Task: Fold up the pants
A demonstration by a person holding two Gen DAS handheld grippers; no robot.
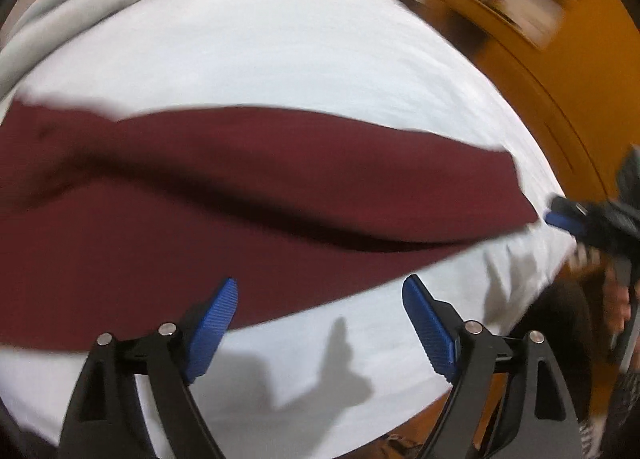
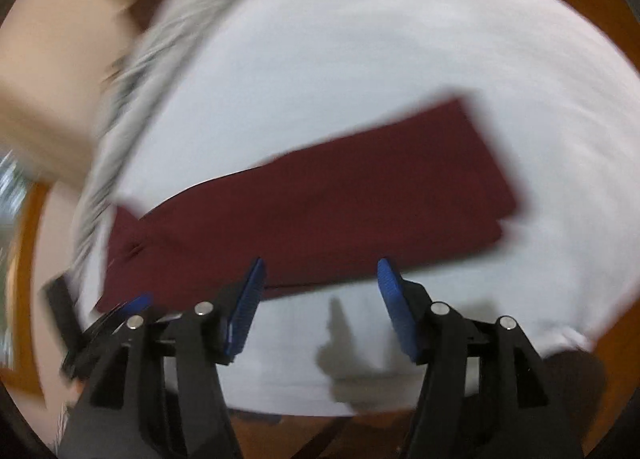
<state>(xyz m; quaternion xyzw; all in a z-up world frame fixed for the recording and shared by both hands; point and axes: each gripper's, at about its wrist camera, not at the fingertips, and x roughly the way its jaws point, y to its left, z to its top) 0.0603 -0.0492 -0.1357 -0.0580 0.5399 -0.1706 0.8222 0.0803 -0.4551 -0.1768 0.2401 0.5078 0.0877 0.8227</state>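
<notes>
Ahead of the held gripper spreads a white-sheeted bed [image 1: 280, 51], lit from above so that shadows fall on its near edge. A grey rumpled blanket [image 1: 72, 19] lies along the far left side. Beyond it to the right runs orange-brown wooden furniture [image 1: 580, 71], blurred. A beige wall [image 2: 52, 71] stands far left.

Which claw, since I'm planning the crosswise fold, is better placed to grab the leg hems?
Right, probably: the right claw, open, shows in the left view just beside the maroon pants' hem end, while the left claw hovers open mid-length.
</notes>
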